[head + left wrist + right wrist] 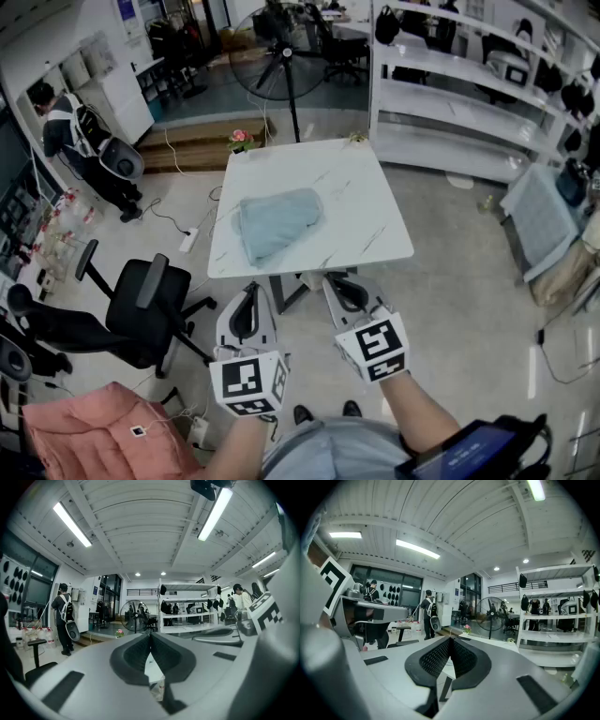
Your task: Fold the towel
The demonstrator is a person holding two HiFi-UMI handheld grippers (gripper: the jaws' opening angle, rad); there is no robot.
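One table [361, 202] carried everything, with bare top on every side of the towel [277, 223]. That lay bunched left of centre, well inside the edges. It looked soft, light and limp, so you'd have pinched a corner or hem. Your left gripper [249, 300] and right gripper [345, 286] hung short of the near edge, jaws closed on nothing.

Pale blue-grey towel [277, 223], plain and unpatterned. White counter [370, 220] with faint grey marble veining. The left gripper [249, 298] and right gripper [343, 286] are light grey with black-lined jaws, and their cubes carry black-and-white square markers. Black office chair [141, 314]. Salmon-pink quilted cushion [94, 431].
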